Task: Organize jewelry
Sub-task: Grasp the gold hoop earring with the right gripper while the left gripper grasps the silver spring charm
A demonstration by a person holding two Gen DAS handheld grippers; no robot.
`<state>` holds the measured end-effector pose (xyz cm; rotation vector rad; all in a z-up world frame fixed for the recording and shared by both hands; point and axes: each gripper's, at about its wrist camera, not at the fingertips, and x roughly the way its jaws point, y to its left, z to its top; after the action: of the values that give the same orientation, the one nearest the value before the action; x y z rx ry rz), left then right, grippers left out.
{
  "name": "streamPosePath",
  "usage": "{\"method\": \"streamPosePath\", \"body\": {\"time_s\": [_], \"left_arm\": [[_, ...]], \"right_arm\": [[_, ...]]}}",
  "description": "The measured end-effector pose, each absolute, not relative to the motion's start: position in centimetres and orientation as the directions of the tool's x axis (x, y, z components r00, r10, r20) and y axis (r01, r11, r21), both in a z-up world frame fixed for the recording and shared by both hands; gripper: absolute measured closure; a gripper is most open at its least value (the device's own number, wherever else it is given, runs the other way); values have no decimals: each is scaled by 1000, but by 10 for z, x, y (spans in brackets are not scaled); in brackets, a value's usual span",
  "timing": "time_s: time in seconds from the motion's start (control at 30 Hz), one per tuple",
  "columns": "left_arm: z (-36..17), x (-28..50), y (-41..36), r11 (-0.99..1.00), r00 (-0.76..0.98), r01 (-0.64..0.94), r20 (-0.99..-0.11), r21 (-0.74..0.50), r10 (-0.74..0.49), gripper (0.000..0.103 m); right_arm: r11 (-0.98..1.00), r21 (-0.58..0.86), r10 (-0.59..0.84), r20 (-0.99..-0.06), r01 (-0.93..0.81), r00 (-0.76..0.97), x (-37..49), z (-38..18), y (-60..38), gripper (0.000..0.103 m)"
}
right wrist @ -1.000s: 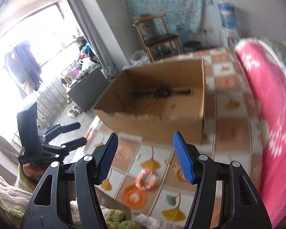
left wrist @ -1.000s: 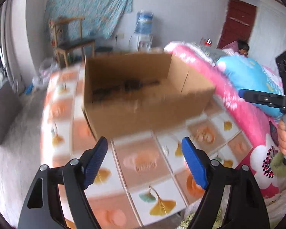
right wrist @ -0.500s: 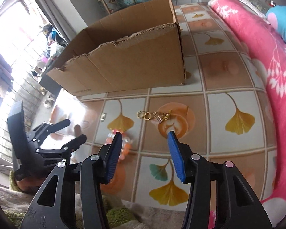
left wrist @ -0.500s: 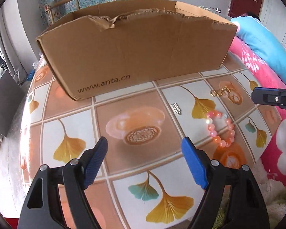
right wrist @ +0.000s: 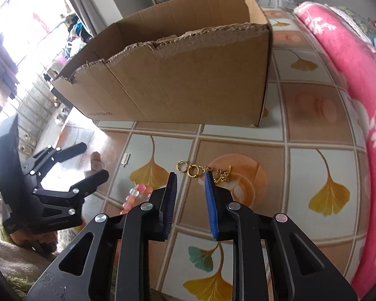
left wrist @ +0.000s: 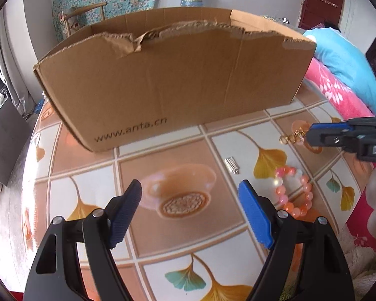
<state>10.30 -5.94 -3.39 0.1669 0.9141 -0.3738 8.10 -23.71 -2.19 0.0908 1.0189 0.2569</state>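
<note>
Blue pads frame both views. The left gripper (left wrist: 189, 200) hangs with its jaws wide and nothing between them, over bare tablecloth (left wrist: 163, 238). Since a second ago both hands have dropped from above the box (left wrist: 173, 85) to just over the table, so its inside no longer shows. The right gripper (right wrist: 189, 190) is closing: its jaws have narrowed from wide to a slim gap, their tips at the gold chain (right wrist: 203, 171), not yet pressing on it as far as I can tell. I judge a pick-up of the chain is under way. Pink bead bracelet (left wrist: 294, 190) lies just right of the left gripper; a small silver clip (left wrist: 231, 164) sits beyond it. Behind stands the box, likely where the jewelry goes.
</note>
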Motion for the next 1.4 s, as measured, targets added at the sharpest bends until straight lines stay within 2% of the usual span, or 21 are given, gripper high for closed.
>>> {"method": "streamPosePath", "body": {"time_s": [0.2, 0.37, 0.53, 0.97, 1.13, 1.4], "left_arm": [[-32, 103, -69, 901, 551, 433, -786, -18, -280, 40], [-34, 105, -74, 890, 537, 455, -785, -38, -308, 55], [-32, 106, -77, 881, 529, 470, -782, -54, -330, 63], [-30, 102, -78, 868, 521, 494, -781, -52, -344, 66], [-29, 102, -78, 866, 517, 498, -783, -53, -346, 66], [-28, 104, -84, 857, 510, 512, -786, -48, -349, 66]], "right_arm": [[971, 121, 208, -847, -205, 488, 83, -30, -230, 85], [972, 91, 189, -853, -217, 486, 85, -33, -229, 89], [972, 77, 178, -852, -220, 492, 85, -33, -232, 89], [954, 31, 181, -851, -297, 493, 94, -31, -212, 89], [952, 72, 211, -856, -297, 471, 96, -32, -211, 100], [967, 117, 219, -840, -228, 496, 86, -30, -215, 103]]}}
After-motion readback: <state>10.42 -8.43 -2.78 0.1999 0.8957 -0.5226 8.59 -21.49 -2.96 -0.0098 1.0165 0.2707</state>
